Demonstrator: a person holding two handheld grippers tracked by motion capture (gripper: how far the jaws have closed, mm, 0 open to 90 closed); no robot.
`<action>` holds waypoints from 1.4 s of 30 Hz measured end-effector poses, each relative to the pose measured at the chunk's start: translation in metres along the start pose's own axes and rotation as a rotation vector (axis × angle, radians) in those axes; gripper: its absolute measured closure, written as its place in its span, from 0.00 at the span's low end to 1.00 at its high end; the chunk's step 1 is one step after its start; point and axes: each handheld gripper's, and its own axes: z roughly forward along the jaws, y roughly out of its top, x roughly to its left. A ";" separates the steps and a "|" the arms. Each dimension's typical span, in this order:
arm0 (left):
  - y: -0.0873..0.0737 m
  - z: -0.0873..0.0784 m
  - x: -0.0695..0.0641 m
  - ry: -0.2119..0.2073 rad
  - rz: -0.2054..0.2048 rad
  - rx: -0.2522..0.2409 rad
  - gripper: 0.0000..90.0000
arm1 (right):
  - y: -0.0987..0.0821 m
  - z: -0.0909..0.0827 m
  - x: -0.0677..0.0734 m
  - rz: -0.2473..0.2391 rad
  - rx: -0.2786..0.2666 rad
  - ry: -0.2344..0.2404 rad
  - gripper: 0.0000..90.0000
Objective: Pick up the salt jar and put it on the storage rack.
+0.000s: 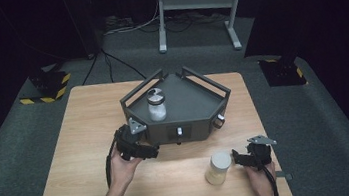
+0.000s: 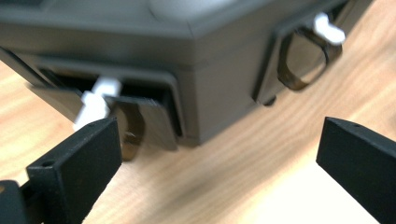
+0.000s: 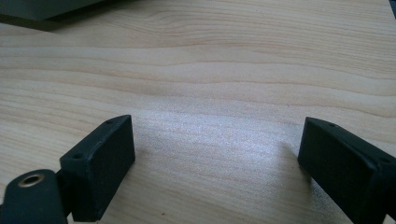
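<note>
Left tongs (image 1: 153, 152) beside grey case (image 1: 193, 121)

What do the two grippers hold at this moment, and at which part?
Nothing is held. The left gripper stands open before the dark box, its jaws near a small white handle without gripping it. The right gripper is open over the bare table.

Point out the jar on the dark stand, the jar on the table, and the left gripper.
jar on the stand (image 1: 157, 106), high view, its white-filled body.
jar on the table (image 1: 219, 168), high view, its side.
left gripper (image 1: 155, 152), high view, between its fingertips.
</note>
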 end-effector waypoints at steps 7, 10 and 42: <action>-0.020 0.010 -0.005 -0.016 0.001 0.028 0.00 | 0.000 0.000 0.000 0.000 0.000 0.000 0.12; -0.028 0.014 -0.009 -0.003 0.006 0.038 0.00 | 0.000 0.000 0.000 0.000 0.000 0.000 0.12; -0.077 0.050 0.003 -0.014 -0.070 0.056 0.01 | 0.001 0.000 0.000 -0.002 0.004 0.003 0.11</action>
